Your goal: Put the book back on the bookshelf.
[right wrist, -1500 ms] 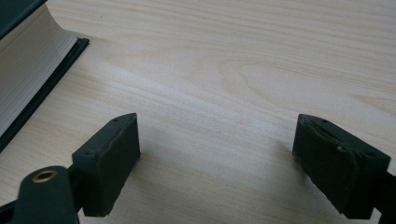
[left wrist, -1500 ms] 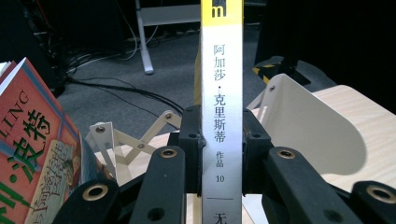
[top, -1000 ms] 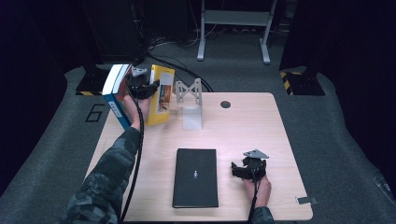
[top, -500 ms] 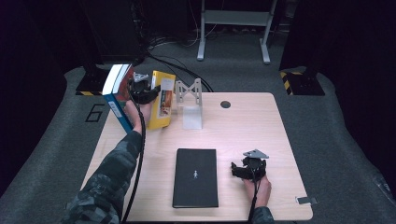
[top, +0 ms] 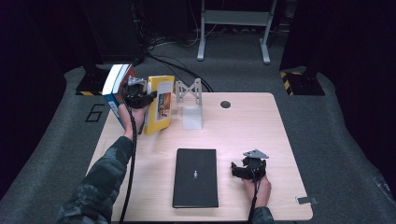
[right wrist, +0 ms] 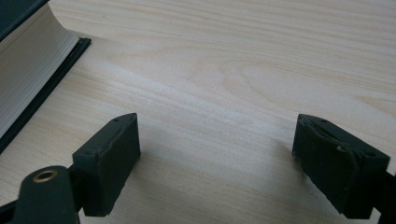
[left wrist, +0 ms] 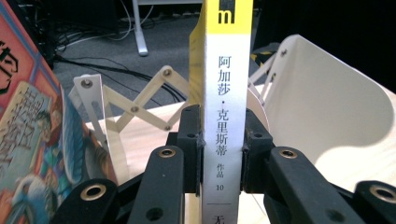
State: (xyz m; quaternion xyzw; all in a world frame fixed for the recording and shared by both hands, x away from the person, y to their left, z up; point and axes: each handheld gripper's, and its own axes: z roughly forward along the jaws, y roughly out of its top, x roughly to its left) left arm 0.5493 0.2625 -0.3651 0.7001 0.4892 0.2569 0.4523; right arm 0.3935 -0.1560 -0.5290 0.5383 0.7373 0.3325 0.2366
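Tabletop (top: 243, 126): yellow book (left wrist: 225, 93) (upright) within left hand-held gripper (left wrist: 223, 140)

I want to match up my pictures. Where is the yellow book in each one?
High view: yellow book stands upright at the table's far left, clamped by the left gripper.
Left gripper view: its white spine rises centre, pinched between the jaws.
Right gripper view: not in it.
Shared landmark: the white folding bookstand, seen behind the book.

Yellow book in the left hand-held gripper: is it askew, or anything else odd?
Yes. The yellow paperback book leans left instead of standing upright, short of the white expandable bookend rack. The left hand-held gripper pinches its spine. The black hardcover book lies flat.
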